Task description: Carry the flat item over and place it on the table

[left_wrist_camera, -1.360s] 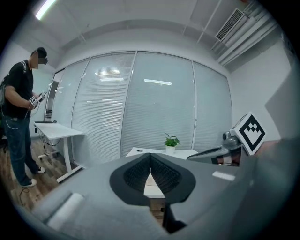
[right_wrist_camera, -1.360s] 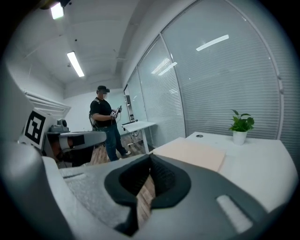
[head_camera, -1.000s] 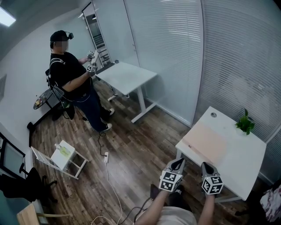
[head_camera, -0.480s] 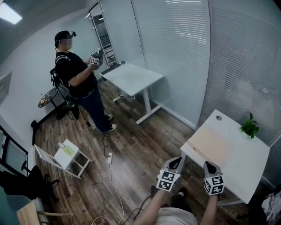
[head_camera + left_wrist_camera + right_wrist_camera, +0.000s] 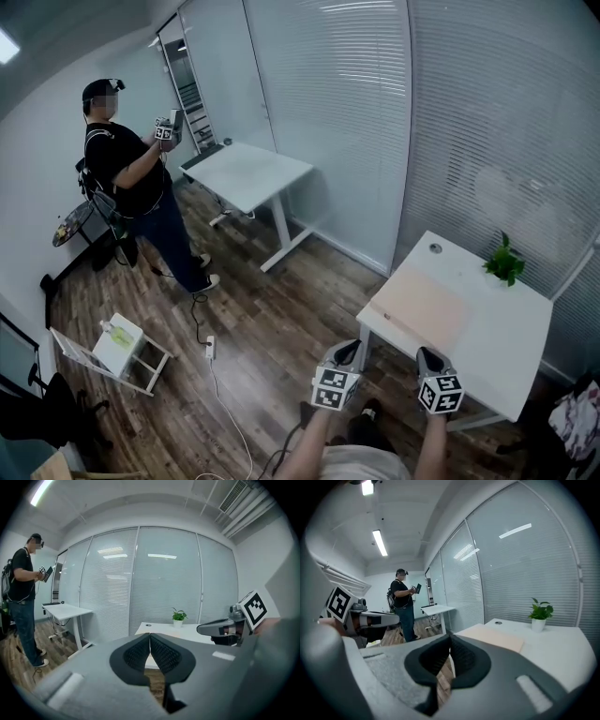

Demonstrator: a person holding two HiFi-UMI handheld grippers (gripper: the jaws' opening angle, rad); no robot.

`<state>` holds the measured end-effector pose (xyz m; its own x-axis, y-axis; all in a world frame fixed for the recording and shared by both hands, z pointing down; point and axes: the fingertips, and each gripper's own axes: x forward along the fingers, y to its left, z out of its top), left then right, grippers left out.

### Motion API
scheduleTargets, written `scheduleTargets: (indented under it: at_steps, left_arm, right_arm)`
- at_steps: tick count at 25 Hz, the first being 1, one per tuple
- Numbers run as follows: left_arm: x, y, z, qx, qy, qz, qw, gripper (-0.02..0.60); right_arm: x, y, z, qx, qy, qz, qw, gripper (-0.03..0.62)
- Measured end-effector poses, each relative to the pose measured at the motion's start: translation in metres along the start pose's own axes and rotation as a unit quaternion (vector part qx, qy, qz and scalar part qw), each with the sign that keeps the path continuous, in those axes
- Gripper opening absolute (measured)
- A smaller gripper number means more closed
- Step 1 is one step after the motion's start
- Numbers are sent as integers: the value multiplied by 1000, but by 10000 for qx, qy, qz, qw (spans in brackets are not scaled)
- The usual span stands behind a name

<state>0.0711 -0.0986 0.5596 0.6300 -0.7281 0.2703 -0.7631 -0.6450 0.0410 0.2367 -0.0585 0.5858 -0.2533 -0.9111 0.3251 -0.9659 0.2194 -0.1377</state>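
Note:
A flat beige board (image 5: 422, 305) lies on the near white table (image 5: 497, 333), towards its left edge; it also shows in the right gripper view (image 5: 494, 637). My left gripper (image 5: 345, 353) and right gripper (image 5: 428, 360) hover side by side just short of the table's front edge, both shut with nothing between the pads. In the left gripper view the left gripper (image 5: 150, 635) points past the table's corner. The right gripper (image 5: 450, 636) points along the table's near side. Across the room a person (image 5: 127, 183) holds up a dark flat item (image 5: 174, 124) in two grippers.
A small potted plant (image 5: 504, 263) stands at the near table's far side. A second white desk (image 5: 248, 173) stands by the glass wall beside the person. A white folding rack (image 5: 114, 345) and a power strip with its cable (image 5: 208, 348) are on the wood floor.
The head view has swung, so the room sits further left in the picture. My left gripper has drifted a little sideways. The person has shifted slightly and still holds the flat item up.

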Motion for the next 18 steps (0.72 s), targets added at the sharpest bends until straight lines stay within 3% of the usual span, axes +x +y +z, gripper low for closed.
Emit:
scheduleTargets:
  at_steps: [18]
  left_arm:
    - [9,-26,-1,49,48,-220,9997,9]
  right_arm:
    - [-24,-14,-13,153,77,-225,9996,2]
